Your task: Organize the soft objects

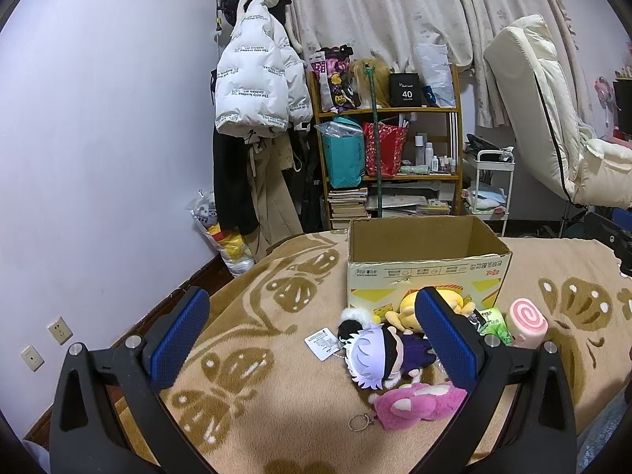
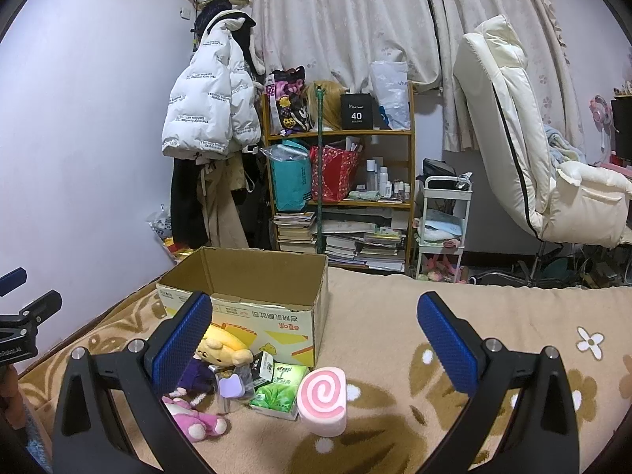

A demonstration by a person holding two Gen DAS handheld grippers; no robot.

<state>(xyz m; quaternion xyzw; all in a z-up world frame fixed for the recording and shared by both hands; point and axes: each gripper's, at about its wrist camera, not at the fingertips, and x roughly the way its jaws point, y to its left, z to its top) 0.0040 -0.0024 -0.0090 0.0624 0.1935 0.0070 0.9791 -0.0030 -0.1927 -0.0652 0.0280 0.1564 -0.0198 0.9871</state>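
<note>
Soft toys lie in a loose heap on the bed blanket [image 1: 256,339], just in front of the open cardboard box [image 1: 426,264]. From my left wrist view I see the white-haired doll [image 1: 379,355] on its side near the middle, the yellow plush [image 1: 407,310] behind it against the box wall, and the pink plush [image 1: 414,405] nearest to me with its key ring on the blanket. The pink swirl roll [image 1: 527,322] stands at the right end of the heap, beside the green packet [image 1: 495,322]. My left gripper [image 1: 312,339] has its fingers spread wide, holding nothing; the doll sits between them toward the right finger, which hides part of the heap. My right gripper [image 2: 316,343] is also spread and empty. In its view the swirl roll [image 2: 323,399] stands between the fingers, slightly left of centre, with the green packet [image 2: 278,393] touching its left side, and the yellow plush [image 2: 223,347] and pink plush [image 2: 195,418] are by the left finger
</note>
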